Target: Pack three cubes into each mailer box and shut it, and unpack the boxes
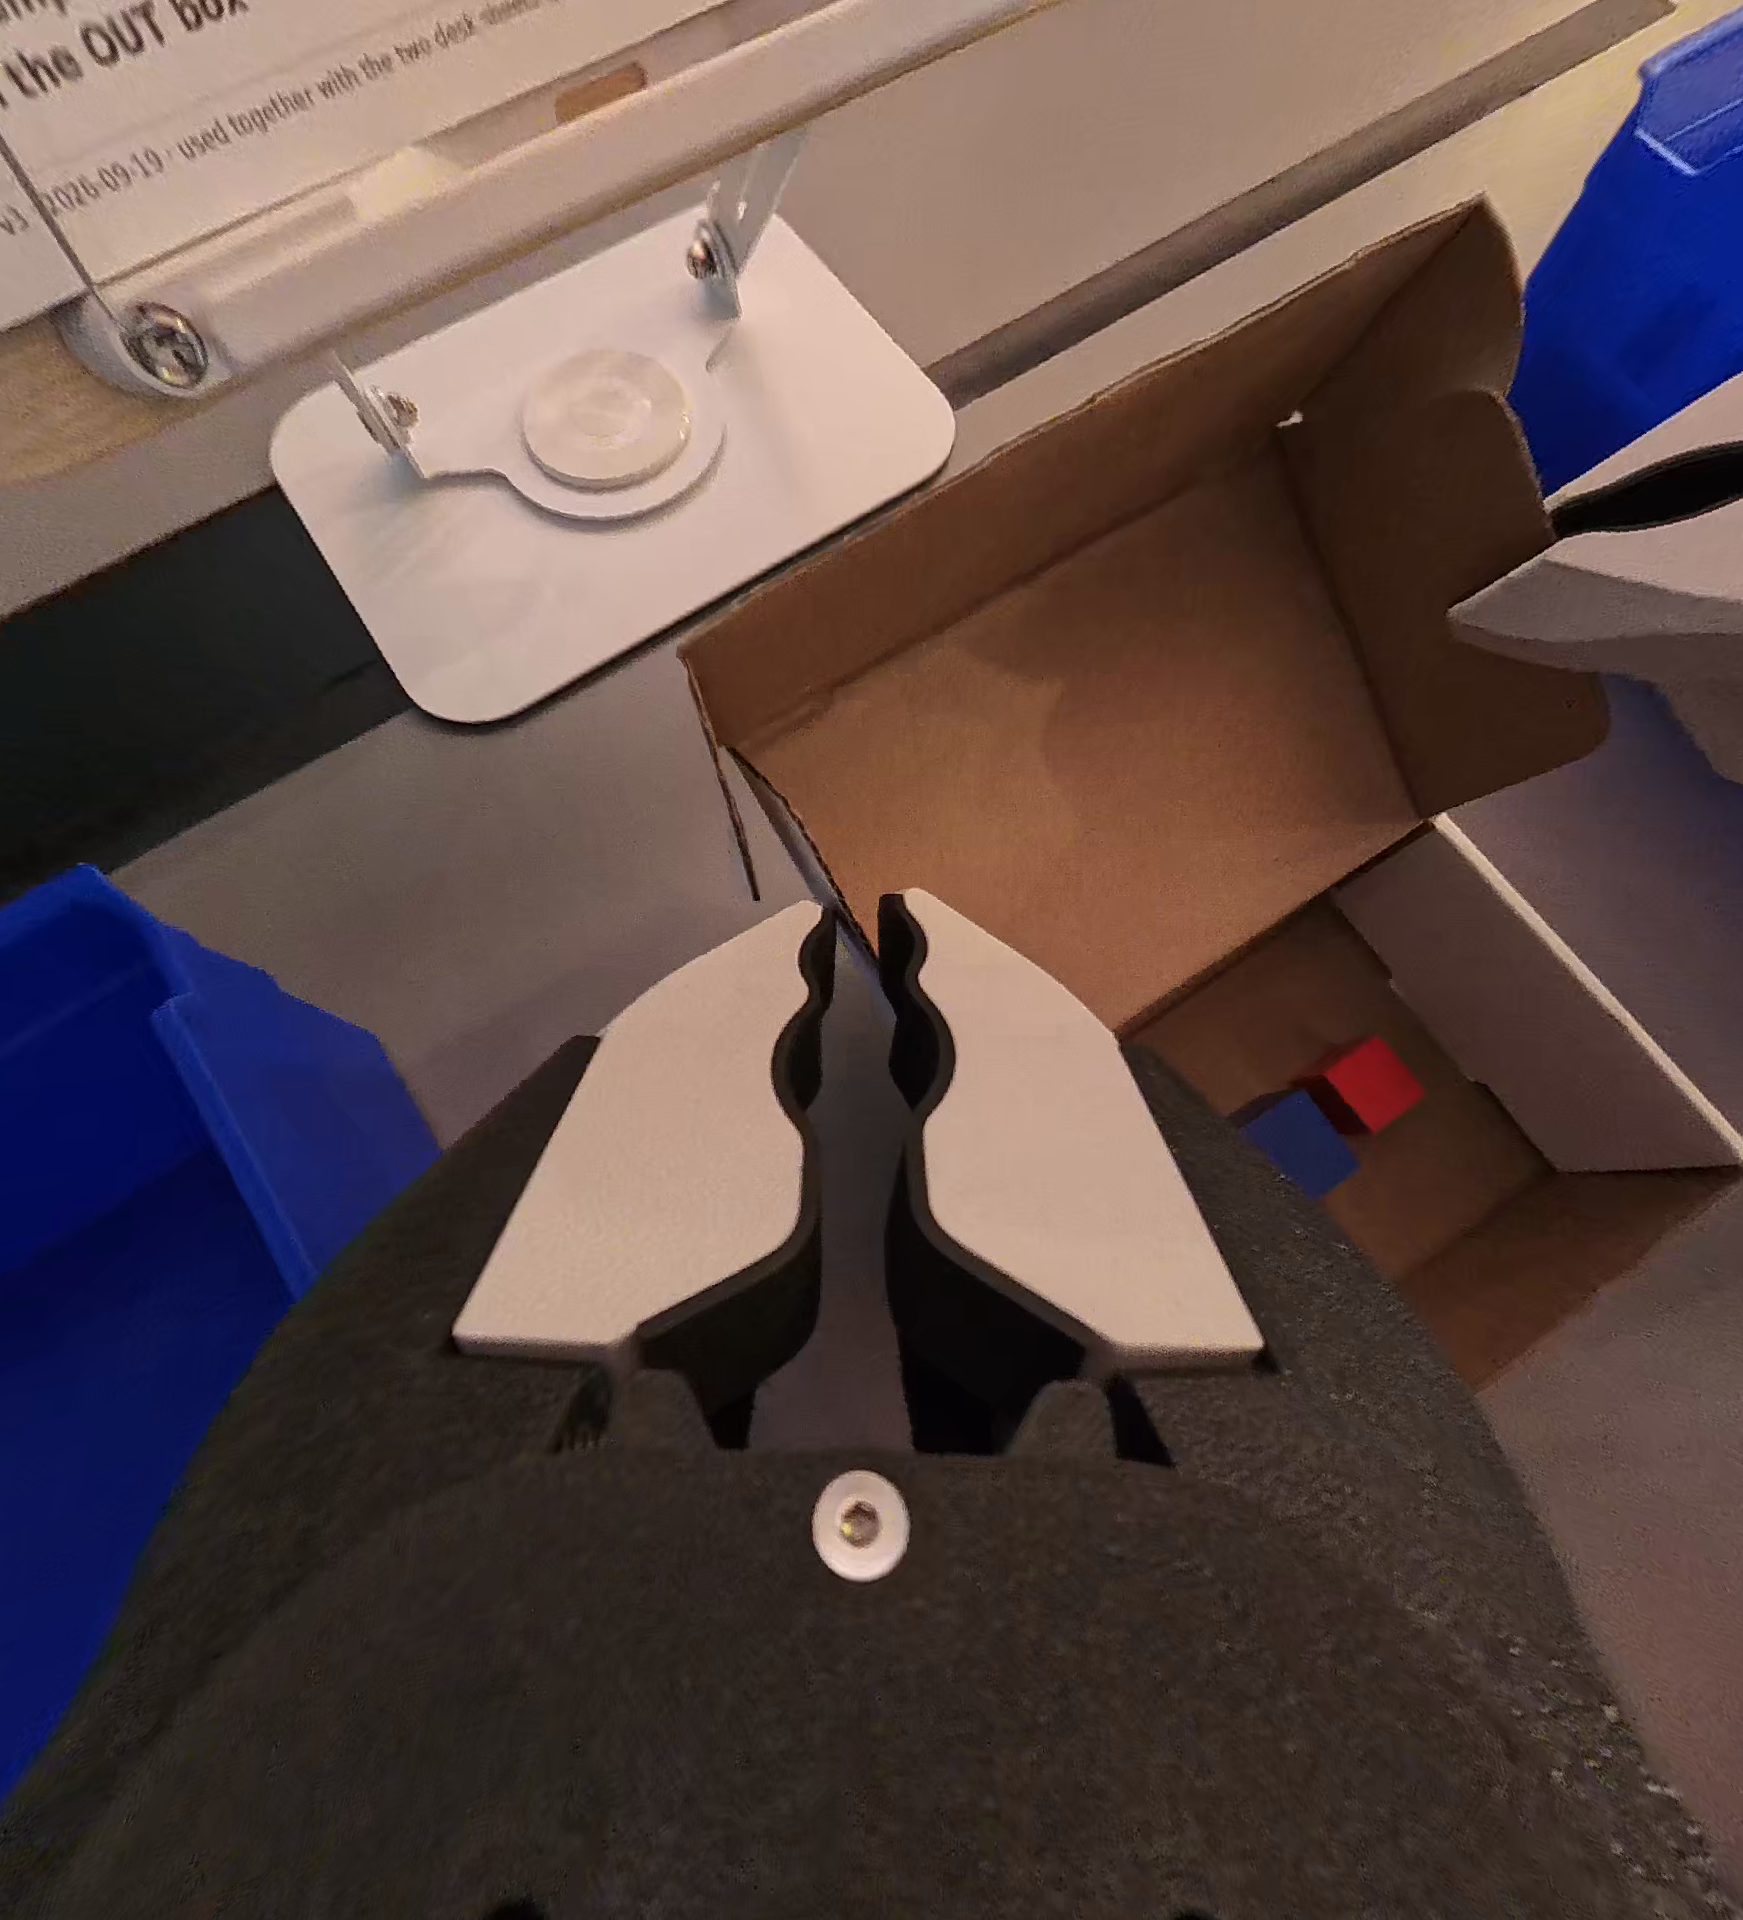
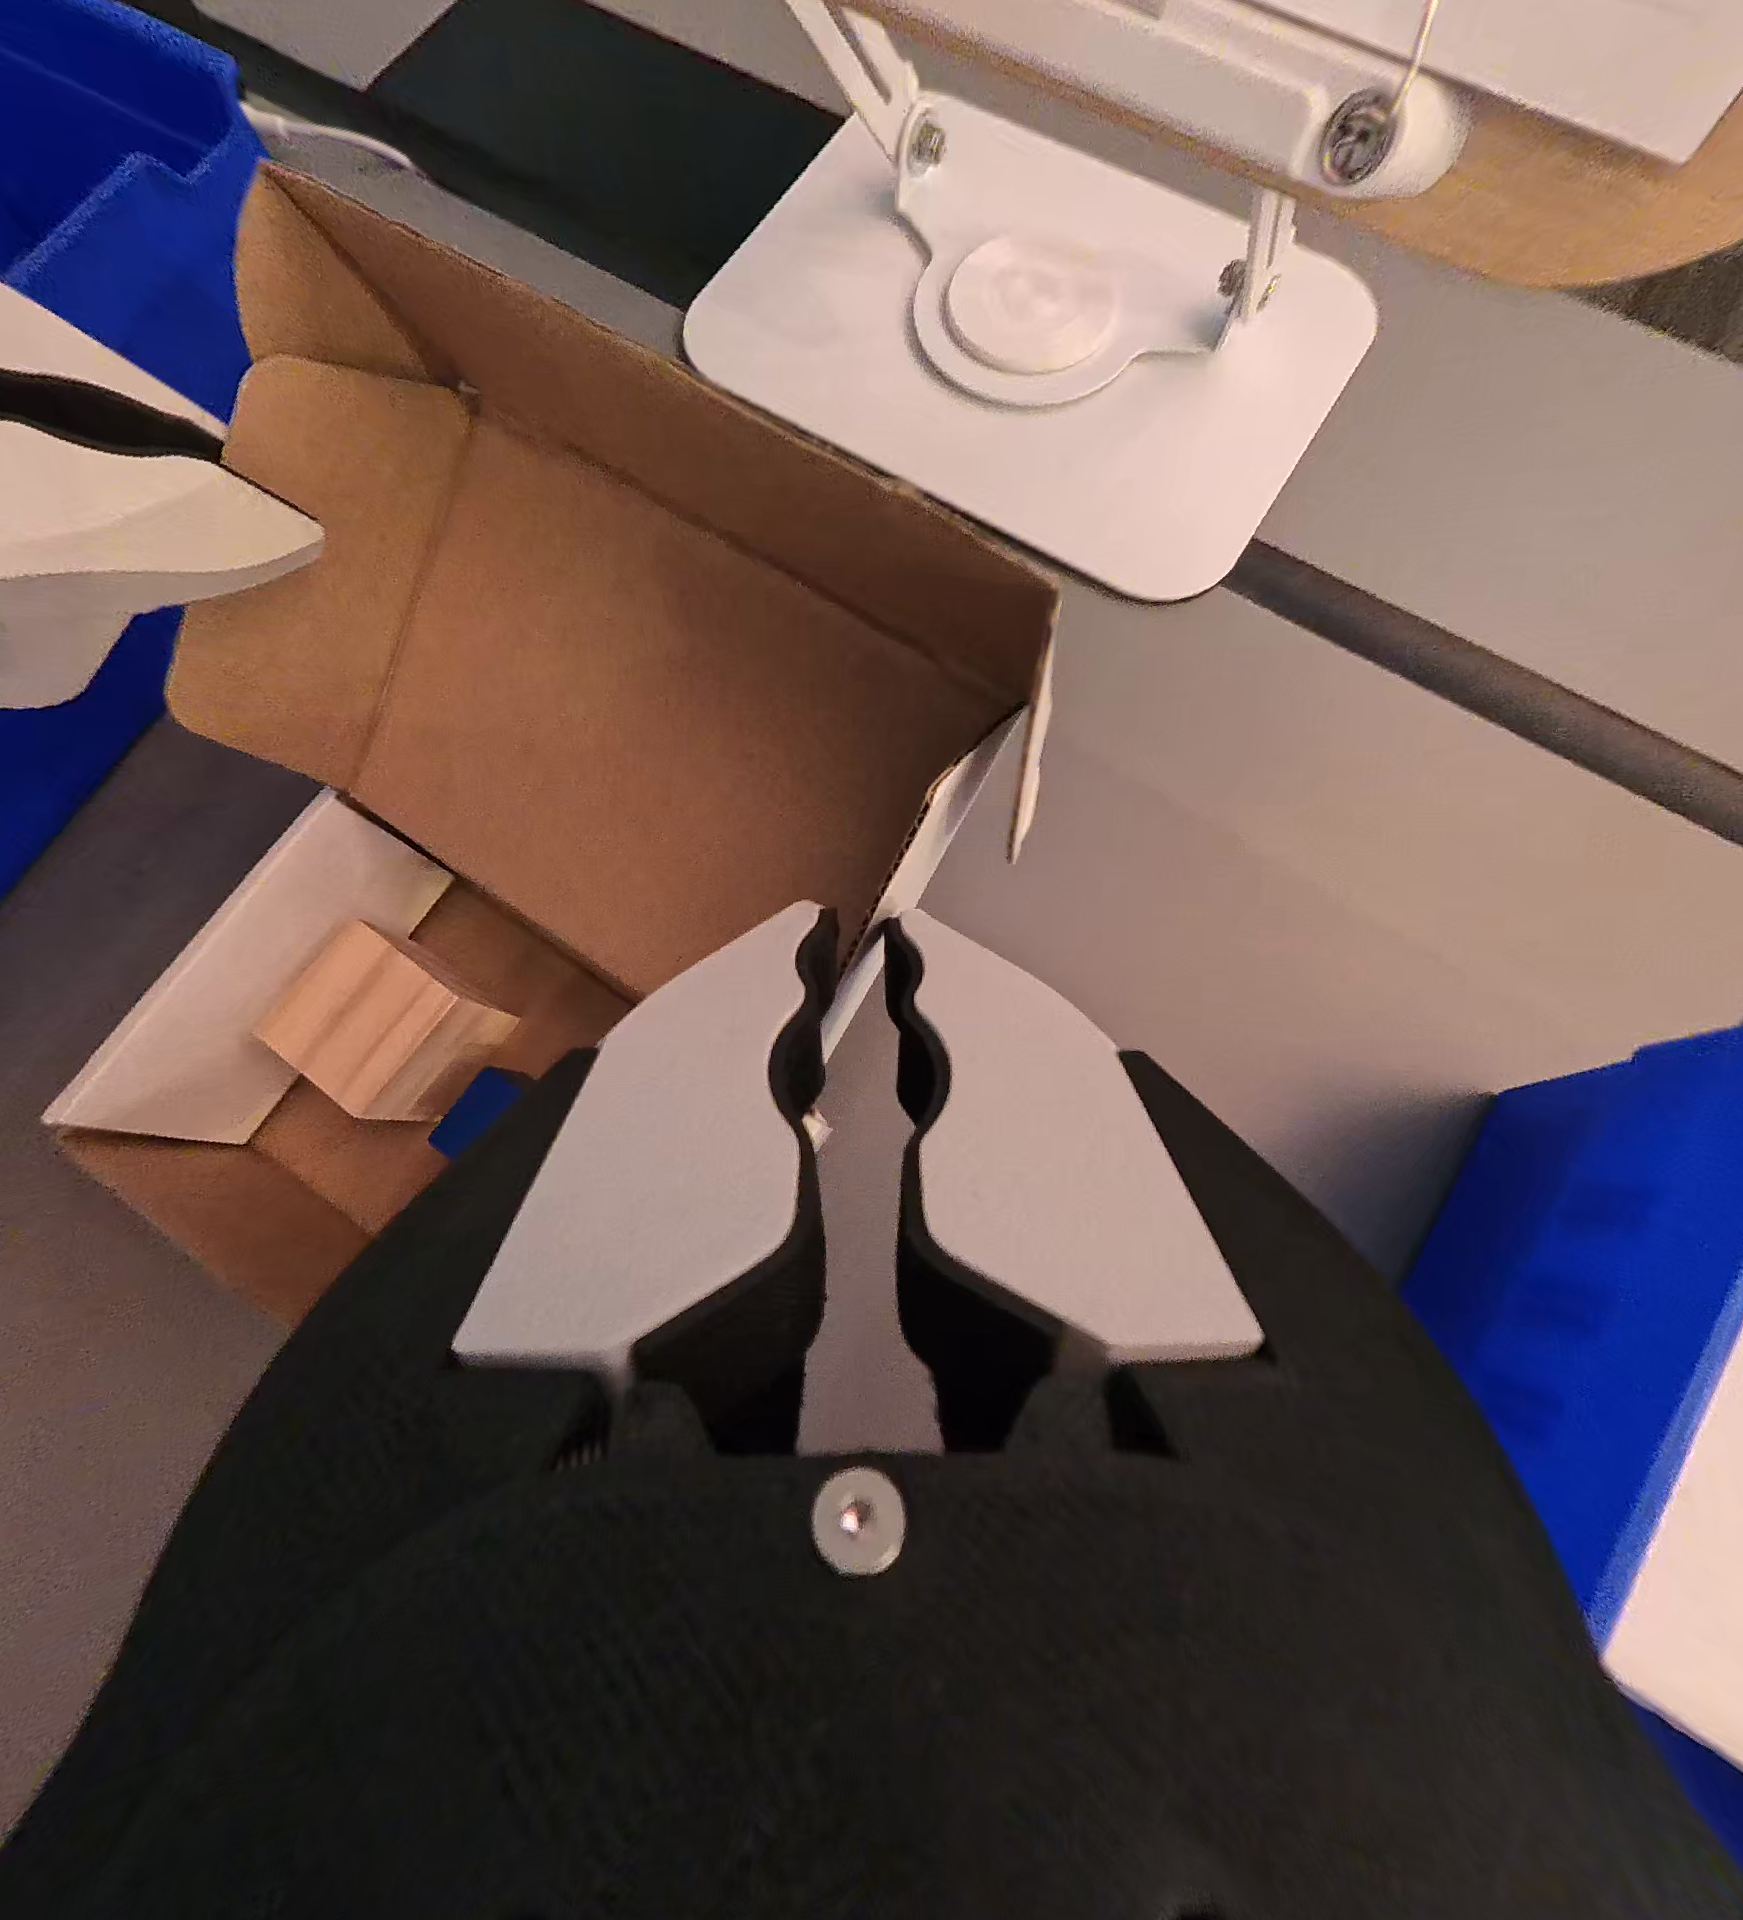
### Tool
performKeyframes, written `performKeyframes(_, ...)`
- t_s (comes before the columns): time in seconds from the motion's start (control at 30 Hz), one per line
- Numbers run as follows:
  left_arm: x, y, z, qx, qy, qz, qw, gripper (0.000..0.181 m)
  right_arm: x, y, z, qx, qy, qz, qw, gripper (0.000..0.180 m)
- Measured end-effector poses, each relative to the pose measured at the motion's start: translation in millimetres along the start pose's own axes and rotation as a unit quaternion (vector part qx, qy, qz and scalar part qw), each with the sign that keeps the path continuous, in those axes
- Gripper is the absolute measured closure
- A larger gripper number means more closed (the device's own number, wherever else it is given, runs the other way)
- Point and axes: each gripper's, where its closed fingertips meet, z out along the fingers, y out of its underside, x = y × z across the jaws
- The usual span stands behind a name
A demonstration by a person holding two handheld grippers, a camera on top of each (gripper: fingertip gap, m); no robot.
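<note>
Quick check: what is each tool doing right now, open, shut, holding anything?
Left tool: shut on the mailer box lid, at its side flap.
Right tool: shut on the lid's opposite side flap.

grey tabletop (image 1: 493, 831) under warm dim light, white stand base (image 1: 618, 499), blue bins (image 1: 67, 1143) at both sides

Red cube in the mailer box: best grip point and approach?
Take the red cube by two opposite side faces, coming straight down through the open top. It sits deep on the mailer box floor, touching the blue cube, with walls and the raised lid around it, so a sideways approach looks blocked.
</note>
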Motion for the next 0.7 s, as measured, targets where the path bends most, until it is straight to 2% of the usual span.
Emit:
performKeyframes(0.03, 3, 0, -3, 0.006, -0.008, 0.011, 1.0, 0.172, -1, 2, -2, 0.009, 0.009, -0.009, 1.0, 0.17)
performKeyframes(0.2, 19, 7, -18, 0.021, -0.055, 0.07, 0.996, 0.172, -14, 13, -22, 0.078, 0.054, -0.067, 0.993, 0.169)
performKeyframes(0.33, 32, 15, -35, 0.06, -0.048, 0.062, 0.995, 0.171, -33, 25, -38, 0.11, 0.056, -0.097, 0.988, 0.166)
performKeyframes(0.47, 45, 22, -48, 0.081, -0.024, 0.045, 0.995, 0.168, -52, 35, -49, 0.14, 0.021, -0.077, 0.987, 0.149)
performKeyframes(0.63, 60, 37, -61, 0.107, -0.001, 0.04, 0.993, 0.159, -65, 48, -59, 0.154, -0.01, -0.077, 0.985, 0.147)
performKeyframes(0.7, 64, 43, -65, 0.112, -0.003, 0.044, 0.993, 0.158, -72, 55, -60, 0.154, -0.023, -0.085, 0.984, 0.139)
